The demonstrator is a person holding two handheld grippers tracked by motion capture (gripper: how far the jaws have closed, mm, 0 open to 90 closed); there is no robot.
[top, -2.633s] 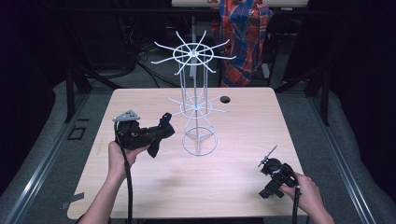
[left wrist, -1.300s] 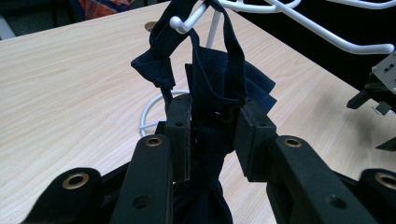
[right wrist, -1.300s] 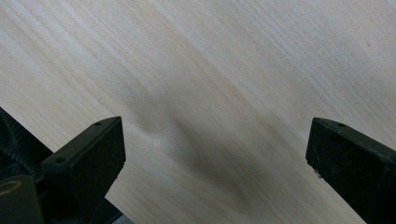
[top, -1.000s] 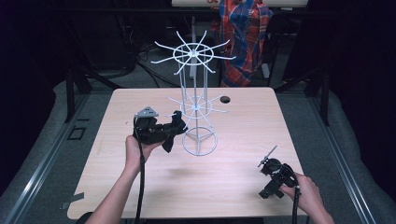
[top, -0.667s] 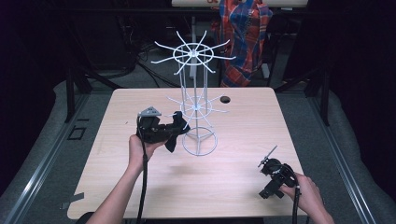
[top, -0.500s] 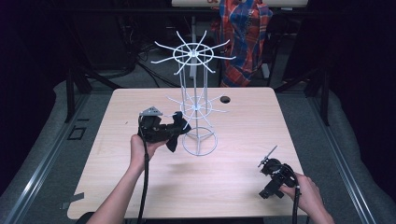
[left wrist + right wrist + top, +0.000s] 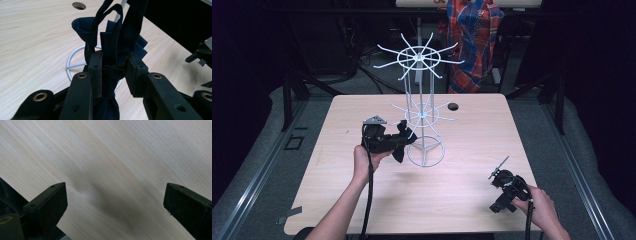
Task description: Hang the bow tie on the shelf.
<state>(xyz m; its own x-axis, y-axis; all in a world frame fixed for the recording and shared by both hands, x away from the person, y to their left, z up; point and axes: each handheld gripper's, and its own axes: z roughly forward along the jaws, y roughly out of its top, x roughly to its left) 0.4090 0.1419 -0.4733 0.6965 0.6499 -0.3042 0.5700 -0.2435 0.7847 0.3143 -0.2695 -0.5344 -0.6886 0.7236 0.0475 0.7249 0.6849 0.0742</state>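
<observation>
High view: left gripper (image 7: 399,141) just left of white wire rack (image 7: 422,107), jaws clamped on dark blue cloth (image 7: 117,42) touching rack's lower spokes. Right gripper (image 7: 502,192) well right of rack, near table (image 7: 462,200) edge, jaws wide apart.

The white wire display rack (image 7: 422,112) stands near the middle of the light wooden table (image 7: 362,210) and is the main obstacle. Its ring base (image 7: 426,152) rests on the tabletop; a lower tier of radial wire arms (image 7: 422,116) and a wider upper tier (image 7: 418,57) project outward on all sides. The left gripper (image 7: 399,141), clamped on a dark blue folded cloth (image 7: 117,42), sits just beside the rack's left side, close to the lower arms. The tabletop left of it and along the near edge is open. The right gripper (image 7: 504,192), jaws wide apart, lies near the right front corner, well apart from the rack, with bare wood between. A small round hole (image 7: 453,106) lies behind the rack.
</observation>
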